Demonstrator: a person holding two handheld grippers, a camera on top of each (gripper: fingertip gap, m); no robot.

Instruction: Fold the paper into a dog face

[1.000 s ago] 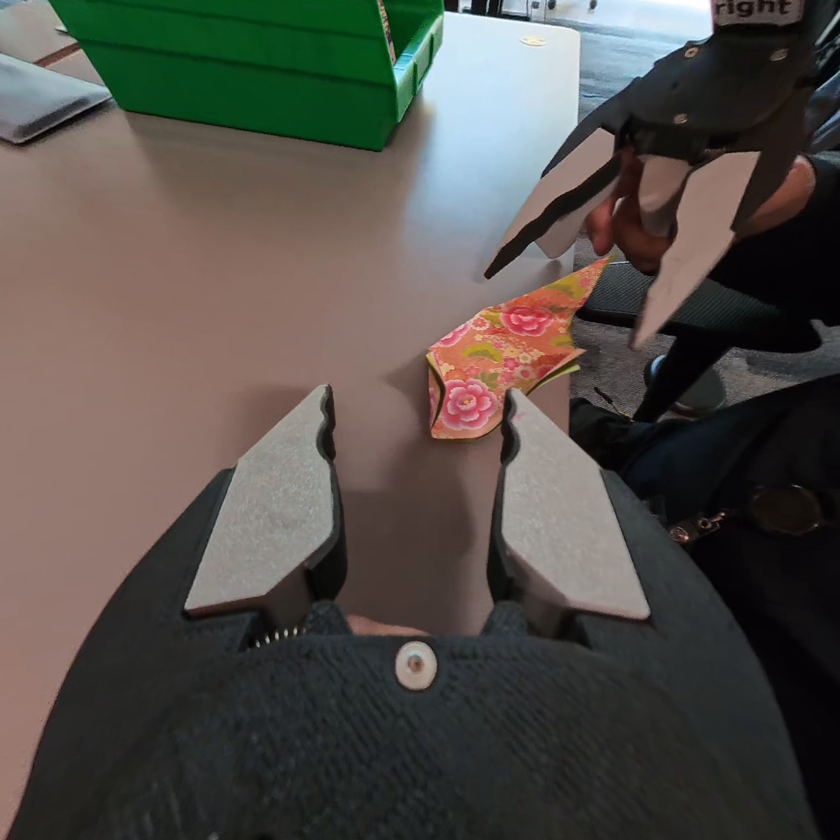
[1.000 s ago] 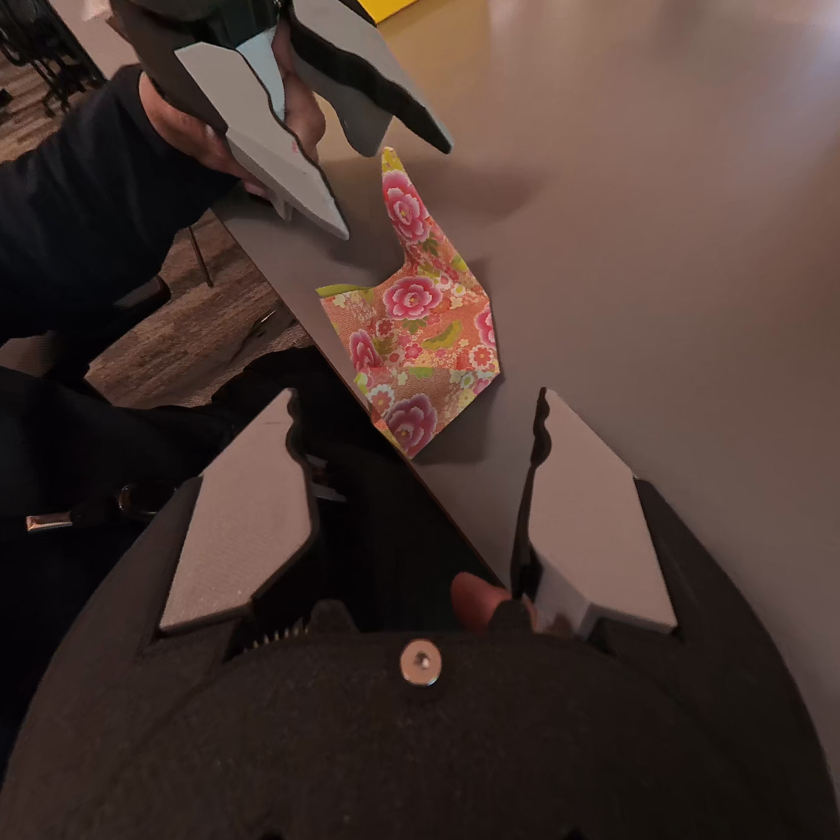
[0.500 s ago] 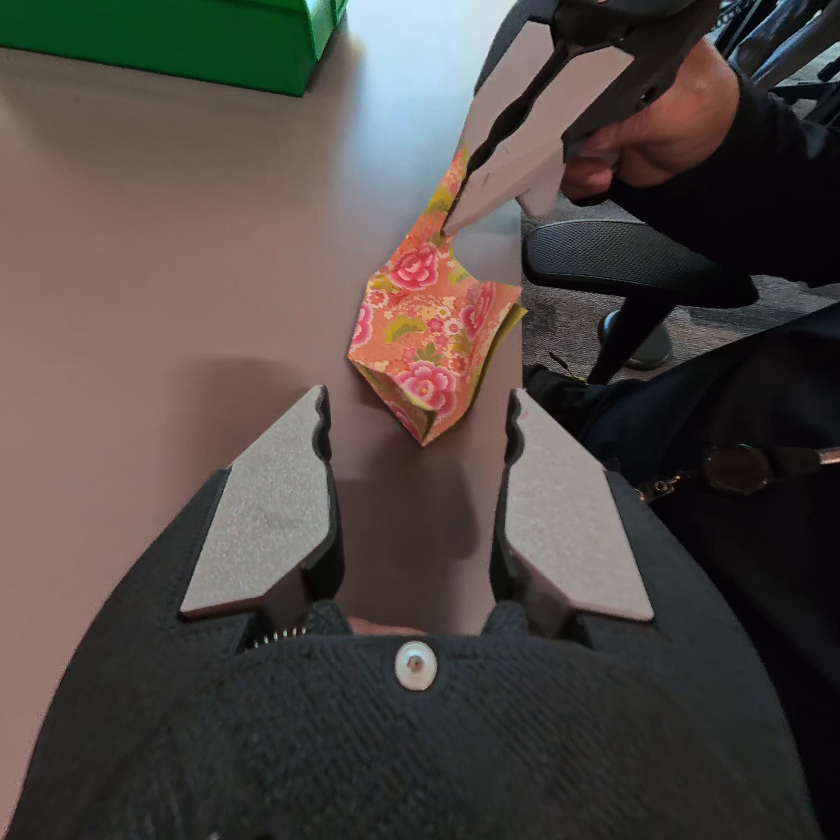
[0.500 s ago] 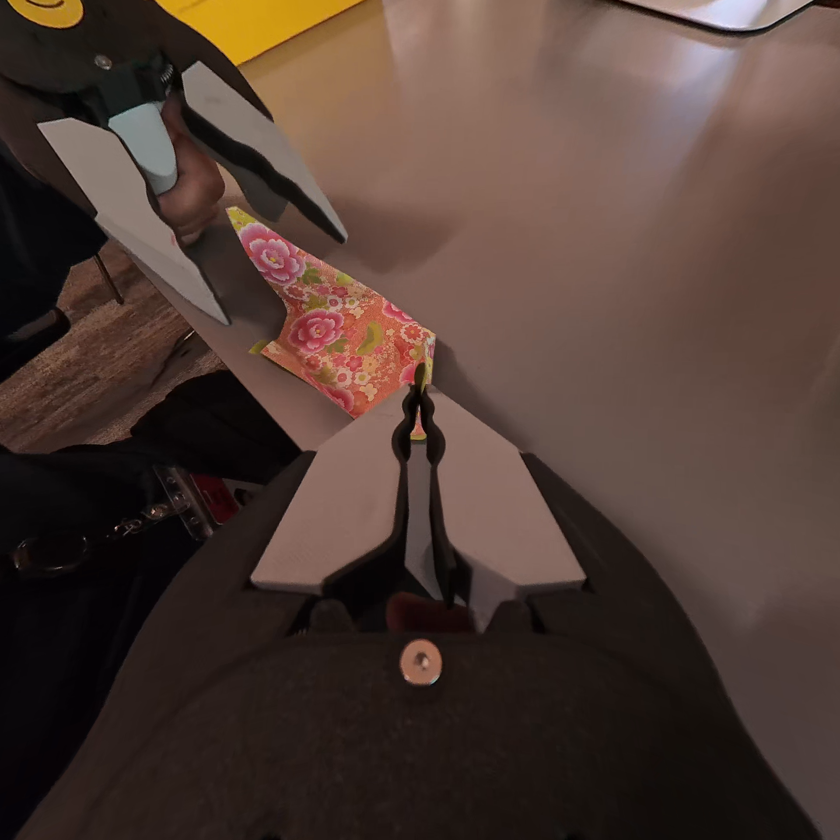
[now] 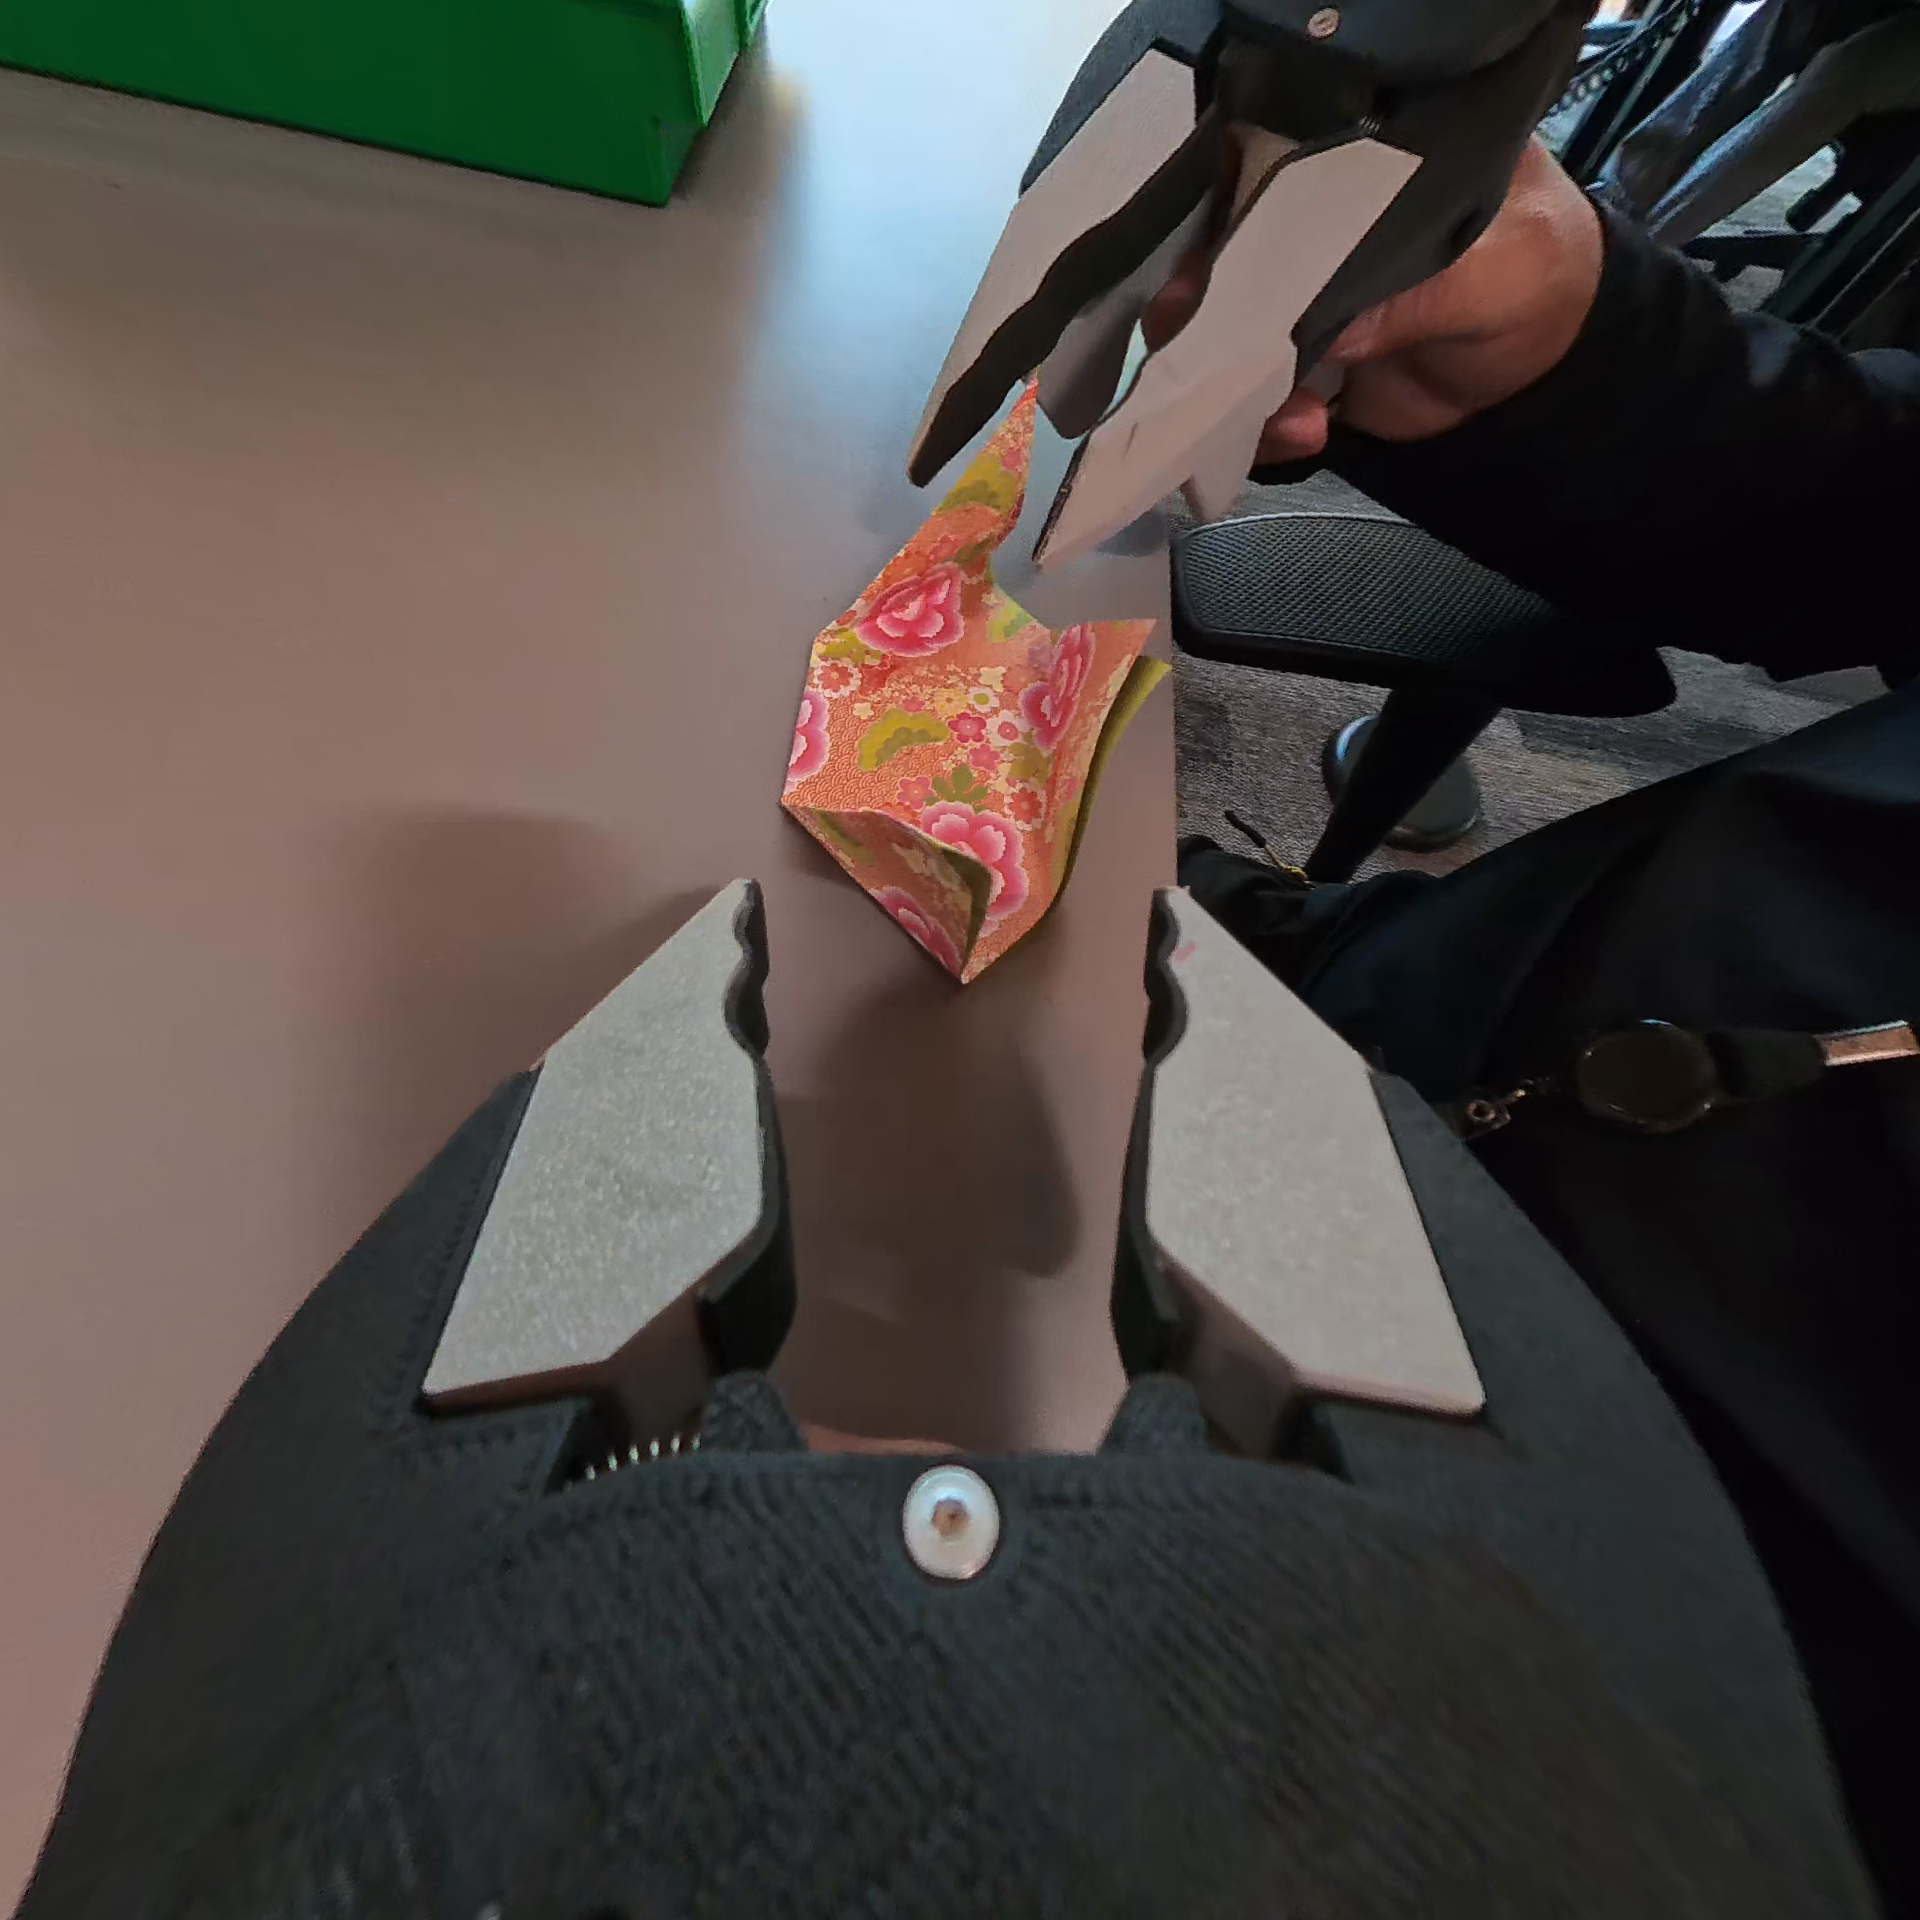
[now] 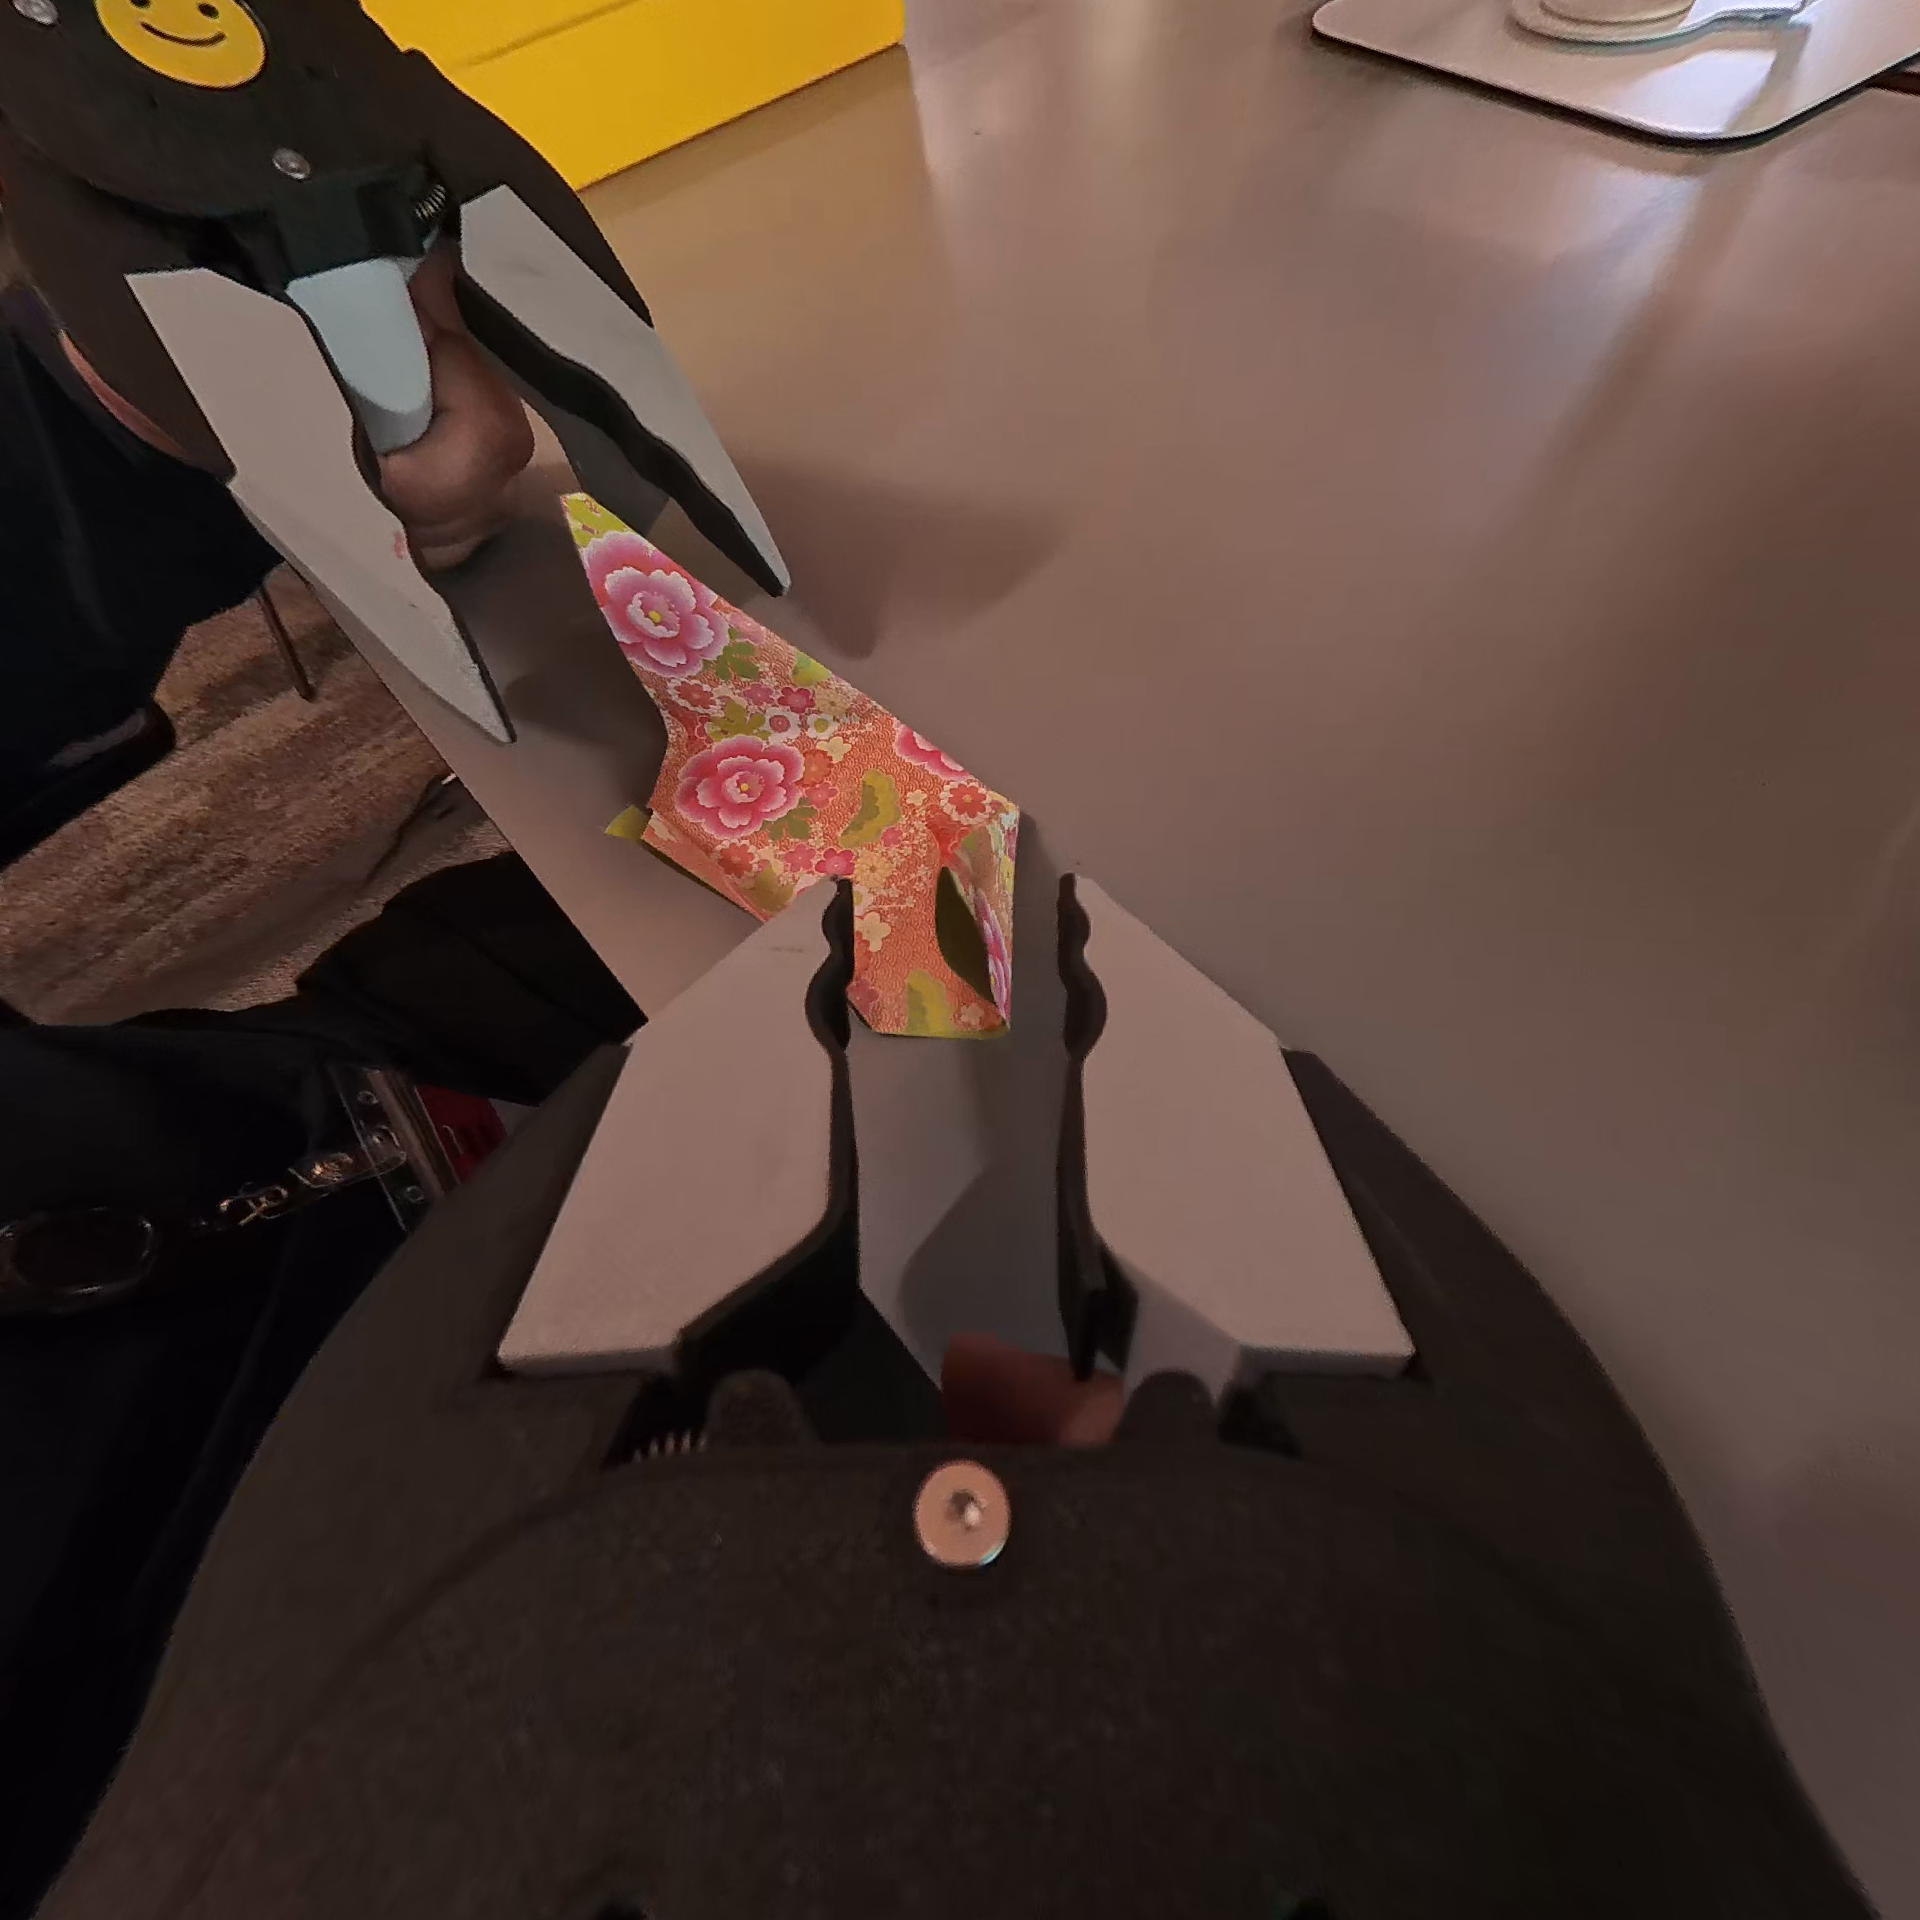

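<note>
Paper lay half-folded at the worktop edge, its long axis running between both released tongs; the right tongs were nearer, straddling its raised corner flap.

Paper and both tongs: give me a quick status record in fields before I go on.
paper: floral sheet, partly folded, lying at the table edge, one corner flap standing up
left tongs: open, empty, just short of the paper's near corner
right tongs: open, fingertips either side of the raised flap, not clamped on it
grasp: none
background: green box far on the table, office chair past the edge
</note>
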